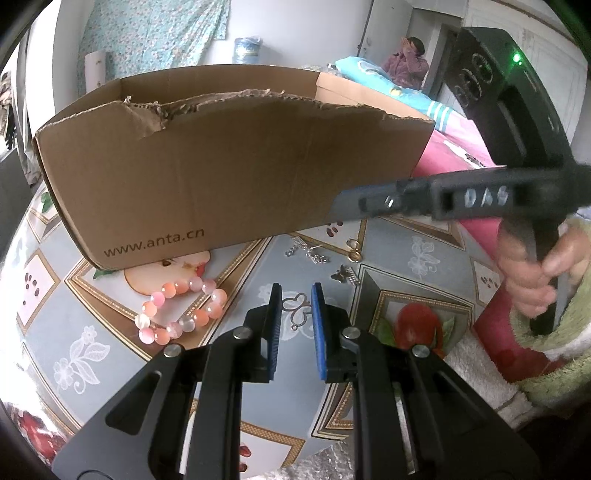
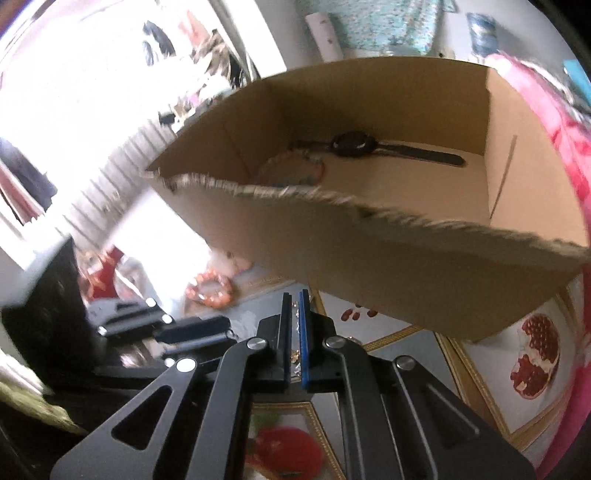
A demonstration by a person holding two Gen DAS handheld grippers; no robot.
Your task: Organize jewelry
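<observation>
two grippers hover over a fruit-print tablecloth (image 1: 236, 291) in front of a torn cardboard box (image 1: 229, 173). left gripper (image 1: 296, 295) has its jaws slightly apart with nothing between them, over a thin silver ring (image 1: 295, 312). right gripper (image 2: 294, 306) is clamped on a small glittery piece (image 2: 295, 354), possibly an earring; the view is blurred. pink bracelet (image 1: 181, 312) lies beside the box, small trinkets (image 1: 314, 253) near it. inside the box lie a black watch (image 2: 376, 147) and a beaded bracelet (image 2: 291, 171)

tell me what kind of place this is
Most likely a lived-in home room, perhaps a bedroom: a fruit-print tablecloth, bedding behind the cardboard box, and a floral curtain.
</observation>
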